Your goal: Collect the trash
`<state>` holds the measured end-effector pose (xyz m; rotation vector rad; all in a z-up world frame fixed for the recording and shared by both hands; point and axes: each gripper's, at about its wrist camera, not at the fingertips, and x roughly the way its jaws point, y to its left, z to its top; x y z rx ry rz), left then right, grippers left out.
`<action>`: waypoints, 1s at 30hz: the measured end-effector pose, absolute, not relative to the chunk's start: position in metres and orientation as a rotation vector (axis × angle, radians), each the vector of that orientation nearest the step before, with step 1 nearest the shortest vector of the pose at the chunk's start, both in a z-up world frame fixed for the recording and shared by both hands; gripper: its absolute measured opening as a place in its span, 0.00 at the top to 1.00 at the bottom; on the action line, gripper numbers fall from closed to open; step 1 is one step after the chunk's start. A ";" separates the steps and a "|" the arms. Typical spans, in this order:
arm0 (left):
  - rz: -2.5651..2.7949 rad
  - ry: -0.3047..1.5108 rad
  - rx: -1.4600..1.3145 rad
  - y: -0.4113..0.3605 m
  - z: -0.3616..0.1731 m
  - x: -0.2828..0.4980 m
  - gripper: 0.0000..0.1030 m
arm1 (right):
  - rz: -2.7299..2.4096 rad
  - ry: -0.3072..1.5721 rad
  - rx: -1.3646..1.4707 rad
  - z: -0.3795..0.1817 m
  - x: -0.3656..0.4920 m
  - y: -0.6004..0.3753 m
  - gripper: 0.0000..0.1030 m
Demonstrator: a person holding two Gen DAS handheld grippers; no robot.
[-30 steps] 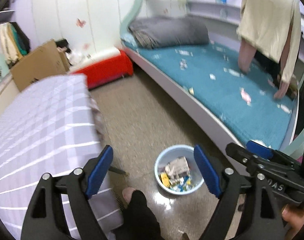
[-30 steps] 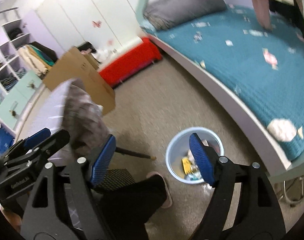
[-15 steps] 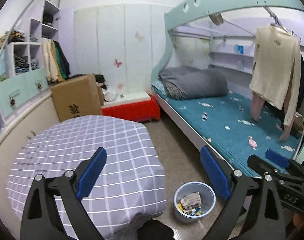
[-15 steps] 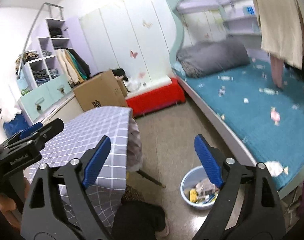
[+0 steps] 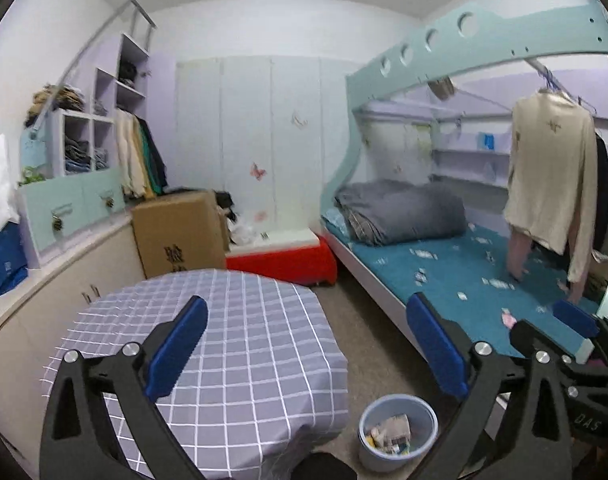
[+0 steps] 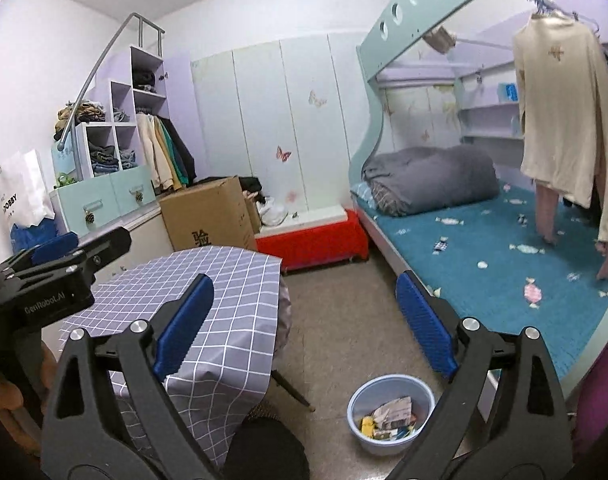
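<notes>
We see the left gripper (image 5: 310, 354) with its blue pads (image 5: 177, 346) spread wide and nothing between them; its jaws have just been opening further. The right gripper (image 6: 306, 326) is likewise spread wide and empty, its pads (image 6: 422, 322) apart, and its jaws too have just been opening. In the left wrist view the right gripper shows at the right edge, and in the right wrist view the left one shows at the left edge, with a bit of a hand (image 6: 1, 388) beneath it.

Below the fingers, on the floor (image 6: 344, 332), stands a light blue bin (image 6: 390, 416) with the trash (image 6: 390, 414) lying inside it: crumpled paper and small coloured wrappers, one of them yellow. The bin sits near the long edge of the bed (image 6: 464, 256), between the bed and a table under a grey checked cloth (image 5: 231, 356), apart from both. A thin dark table leg (image 6: 291, 390) slants out below the cloth's right edge. A dark shape, seemingly the person's knee (image 6: 263, 448), fills the bottom middle.

Further out, the bed has a teal cover scattered with small pale shapes; whether those are printed pattern or loose scraps we cannot tell. A folded grey quilt (image 6: 432, 178) lies at its far end. A cream sweater (image 6: 560, 112) hangs from a rail over the bed's right side. Beyond the table stand a brown cardboard box (image 6: 211, 216) and a low red bench (image 6: 312, 242), against a wall of white cupboard doors (image 6: 287, 120) with butterfly stickers. Shelves (image 6: 115, 128) with folded clothes rise at the left.
</notes>
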<state>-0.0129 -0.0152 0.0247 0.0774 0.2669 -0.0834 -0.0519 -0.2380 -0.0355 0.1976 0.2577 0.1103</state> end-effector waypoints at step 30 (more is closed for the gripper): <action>-0.075 0.274 0.133 -0.021 0.006 -0.022 0.05 | 0.084 0.251 0.179 -0.052 -0.060 -0.234 0.10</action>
